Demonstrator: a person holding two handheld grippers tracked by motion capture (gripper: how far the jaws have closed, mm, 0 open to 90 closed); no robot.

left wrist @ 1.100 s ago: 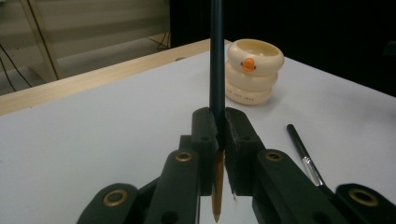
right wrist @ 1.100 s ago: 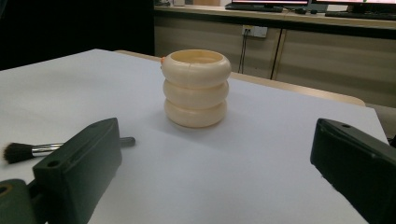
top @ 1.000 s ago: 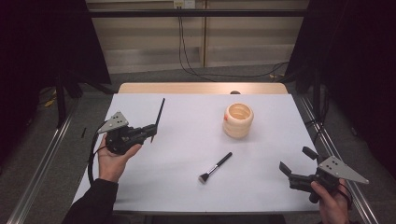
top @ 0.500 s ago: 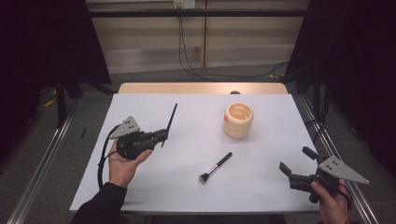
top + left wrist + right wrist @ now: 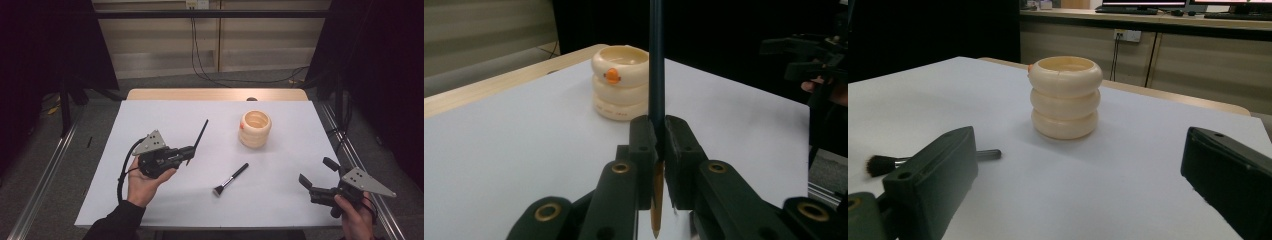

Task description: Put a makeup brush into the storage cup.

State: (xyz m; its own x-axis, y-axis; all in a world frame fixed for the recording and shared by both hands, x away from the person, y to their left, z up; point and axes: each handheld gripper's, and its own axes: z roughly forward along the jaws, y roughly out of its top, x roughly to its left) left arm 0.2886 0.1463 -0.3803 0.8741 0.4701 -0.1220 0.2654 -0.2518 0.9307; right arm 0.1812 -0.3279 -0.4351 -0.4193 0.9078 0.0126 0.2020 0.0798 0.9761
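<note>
Left gripper (image 5: 189,154), seen from the high view, clamps a dark pencil (image 5: 201,134) that slants up and away toward the cream ringed pot (image 5: 255,129) at the far middle of the white table (image 5: 150,115). Right gripper (image 5: 315,177) waits near the table's right front corner, jaws spread with nothing between them. Between the two, a small black brush (image 5: 231,178) lies flat on the table.

Left gripper view now: both jaws are pinched tight on the pencil (image 5: 656,65), its sharpened wooden tip poking out below the pads. The pot (image 5: 620,82) sits ahead and a touch left of the shaft, an orange dot on its upper ring. To do this well, I'd carry the pencil over the pot's open mouth, bring it upright, lower it inside the rim, and only then release, since a tilted drop could tip the pot.

Right gripper view: open jaws frame the pot (image 5: 1065,97), with the brush (image 5: 883,164) low at the left.

Compared with a second ago, the left hand has carried the pencil rightward across the table, closer to the pot. The right hand has stayed put, and brush and pot have not moved.
</note>
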